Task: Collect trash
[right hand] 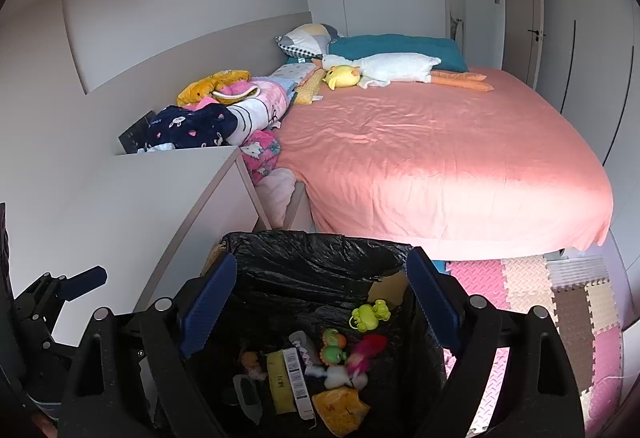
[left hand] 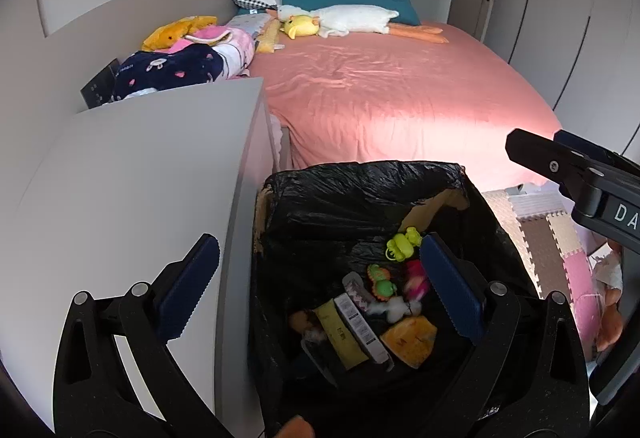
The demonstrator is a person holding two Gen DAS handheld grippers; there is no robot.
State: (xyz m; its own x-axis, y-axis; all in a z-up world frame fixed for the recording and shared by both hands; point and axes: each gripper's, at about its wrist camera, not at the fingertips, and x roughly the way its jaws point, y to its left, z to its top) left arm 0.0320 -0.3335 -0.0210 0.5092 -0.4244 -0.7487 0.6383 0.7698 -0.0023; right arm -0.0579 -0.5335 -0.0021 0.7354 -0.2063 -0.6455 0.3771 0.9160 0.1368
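A bin lined with a black bag (left hand: 360, 194) (right hand: 320, 258) stands on the floor between a white cabinet and the bed. Inside lie several pieces of trash: a green frog toy (left hand: 403, 244) (right hand: 370, 314), a pink fluffy item (left hand: 416, 278) (right hand: 366, 352), a yellow box (left hand: 340, 338) (right hand: 278, 382), a white strip box (left hand: 360, 326) (right hand: 298, 382) and an orange wrapper (left hand: 410, 340) (right hand: 340, 408). My left gripper (left hand: 316, 290) is open and empty, above the bin's left rim. My right gripper (right hand: 320, 302) is open and empty over the bin; it also shows in the left wrist view (left hand: 560, 174).
A white cabinet (left hand: 140, 178) (right hand: 152, 190) stands left of the bin. A bed with a pink sheet (left hand: 400, 98) (right hand: 440, 158) lies beyond, with plush toys and folded clothes (left hand: 192, 58) (right hand: 224, 110) on it. Foam floor mats (left hand: 548, 238) (right hand: 560, 298) lie to the right.
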